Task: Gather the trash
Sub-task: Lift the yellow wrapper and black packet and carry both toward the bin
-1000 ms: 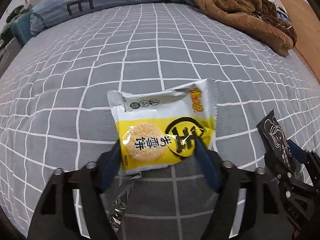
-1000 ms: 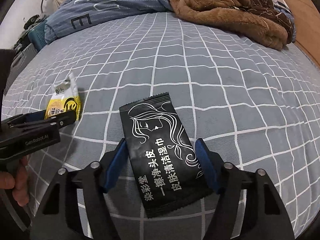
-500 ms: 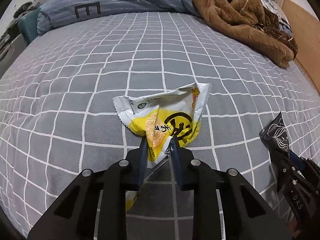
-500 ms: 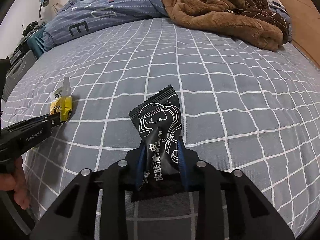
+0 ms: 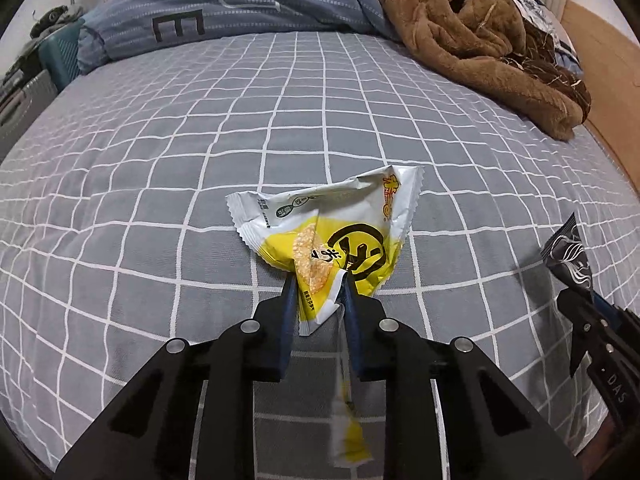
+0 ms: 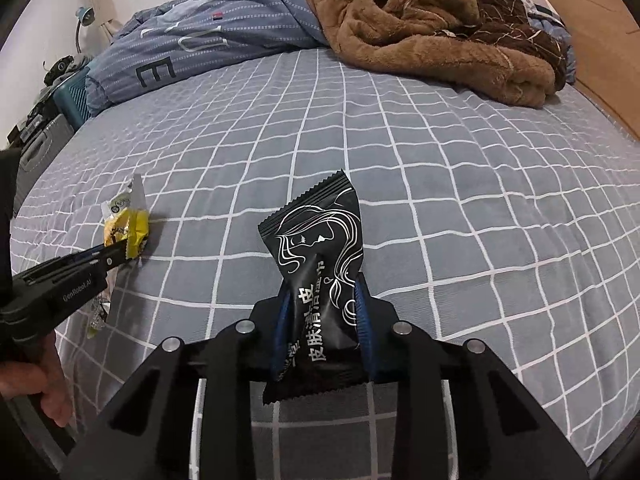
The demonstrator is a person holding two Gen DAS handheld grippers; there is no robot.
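Your left tongs [image 5: 318, 286] have just clenched on the crumpled yellow rice-cracker wrapper [image 5: 340, 236] and your right tongs [image 6: 322, 300] on the black wet-wipe packet [image 6: 320, 256], both near the bed's [image 5: 160, 160] front edge, with carrying them off to a bin not in view left to do.

My left tongs [image 5: 318, 284] and right tongs [image 6: 322, 304]: matte black frames, silver screws, blue pads, white "GenRobot.AI" lettering.

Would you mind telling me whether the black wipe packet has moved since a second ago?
Yes. The black wipe packet, flat before, now stands crumpled above the checked bedsheet, pinched in the right gripper.
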